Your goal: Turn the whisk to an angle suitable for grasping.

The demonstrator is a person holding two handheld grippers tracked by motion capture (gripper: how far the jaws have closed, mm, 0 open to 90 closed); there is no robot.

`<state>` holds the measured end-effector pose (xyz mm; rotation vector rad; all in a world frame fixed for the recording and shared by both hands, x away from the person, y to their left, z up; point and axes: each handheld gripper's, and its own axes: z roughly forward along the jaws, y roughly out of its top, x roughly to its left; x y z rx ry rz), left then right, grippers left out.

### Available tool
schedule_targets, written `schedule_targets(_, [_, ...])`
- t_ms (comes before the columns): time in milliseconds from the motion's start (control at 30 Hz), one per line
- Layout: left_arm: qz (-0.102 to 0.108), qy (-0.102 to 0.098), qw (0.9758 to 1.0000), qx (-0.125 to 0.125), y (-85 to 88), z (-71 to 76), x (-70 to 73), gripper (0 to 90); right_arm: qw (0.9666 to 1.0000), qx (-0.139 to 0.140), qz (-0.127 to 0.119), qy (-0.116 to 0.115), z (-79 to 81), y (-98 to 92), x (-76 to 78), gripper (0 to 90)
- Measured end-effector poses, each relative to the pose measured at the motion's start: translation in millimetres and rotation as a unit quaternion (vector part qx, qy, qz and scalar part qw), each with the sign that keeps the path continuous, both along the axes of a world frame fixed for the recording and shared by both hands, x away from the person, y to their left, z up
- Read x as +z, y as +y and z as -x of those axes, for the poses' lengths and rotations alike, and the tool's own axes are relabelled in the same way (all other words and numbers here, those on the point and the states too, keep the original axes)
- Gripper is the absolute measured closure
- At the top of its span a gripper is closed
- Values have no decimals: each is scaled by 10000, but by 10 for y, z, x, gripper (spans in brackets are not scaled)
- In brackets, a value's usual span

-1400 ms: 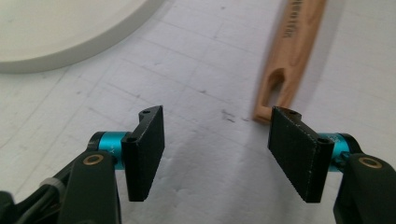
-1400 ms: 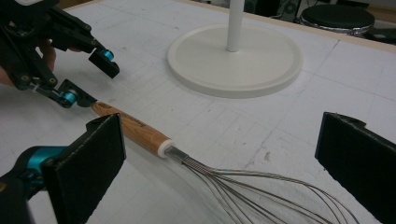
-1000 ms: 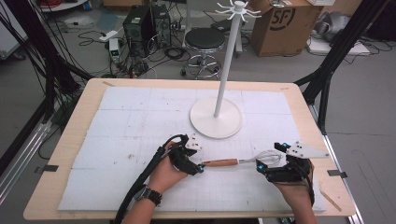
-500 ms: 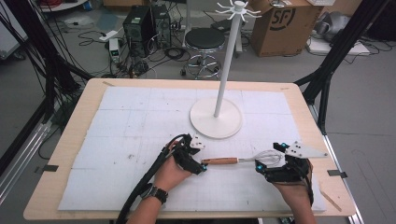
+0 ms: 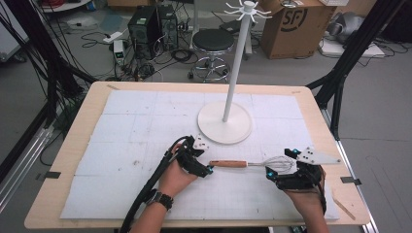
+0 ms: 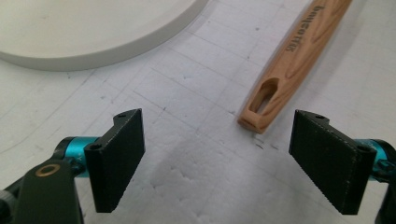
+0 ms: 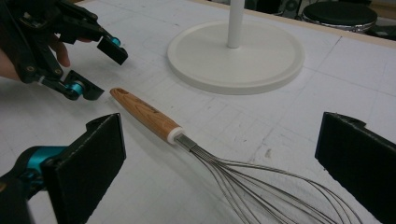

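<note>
Currently the whisk (image 5: 252, 165) lies flat on the desk (image 5: 121, 126), at about 6 o'clock from the round base of the white hanger stand (image 5: 225, 122) and near it. Wooden handle points to 9 o'clock, wire head to 3 o'clock in the high view.

Left gripper (image 5: 203, 167): fingers (image 6: 116, 158) spread apart, nothing between them. They have just been opening. In the left gripper view the slotted handle end sits just ahead of the gap, toward 1 o'clock, untouched by either pad. High view agrees: fingertips just short of the handle tip.

Right gripper (image 5: 278, 171): fingers (image 7: 88, 161) stand wide, one on each side of the wire head, which runs between them. No pad contact with the wires visible; the whisk rests on the desk, not lifted.

Step in hand, as I judge it: approach to a pickup, both grippers at opposite ends of the whisk, neither gripping. The stand with hooks at its top suggests hanging by the handle slot is the aim, though that is a guess.

Next move calls for:
- left gripper to advance toward 1 o'clock so the handle lies centred between the pads, then close;
- or the right to close on the wires, gently, since they flex and may slip;
- keeping the slot end free for a hook.

Risk: handle rolling when nudged.
</note>
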<state>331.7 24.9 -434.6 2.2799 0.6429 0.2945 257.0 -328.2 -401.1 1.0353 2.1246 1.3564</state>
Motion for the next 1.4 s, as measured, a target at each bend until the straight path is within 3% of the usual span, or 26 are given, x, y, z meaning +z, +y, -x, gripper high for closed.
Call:
schedule_targets(500, [632,-138,9975,-298,661,297,218,81,9999,86,96,-12,19,61,6,5])
schedule_targets(667, [1118,-169,9929,-364,903,416,146,67,9998,138,125,18,9,98,-12,6])
schedule_targets(767, [1080,-131,9936,-302,980,415,150,66,9997,170,176,16,-5,131,-22,6])
schedule_targets(833, [1251,-138,9915,-315,1033,434,182,66,9996,203,207,48,-8,164,-26,6])
schedule_targets(1000, [1454,-179,9888,-282,1168,459,215,64,9993,280,242,27,-19,220,-1,5])
schedule_targets(1167, [1559,-223,9872,-250,1298,460,258,31,9994,243,226,23,-31,215,17,5])
schedule_targets(1400, [1795,-309,9829,-277,1475,506,337,17,9991,266,336,57,-71,274,-6,6])
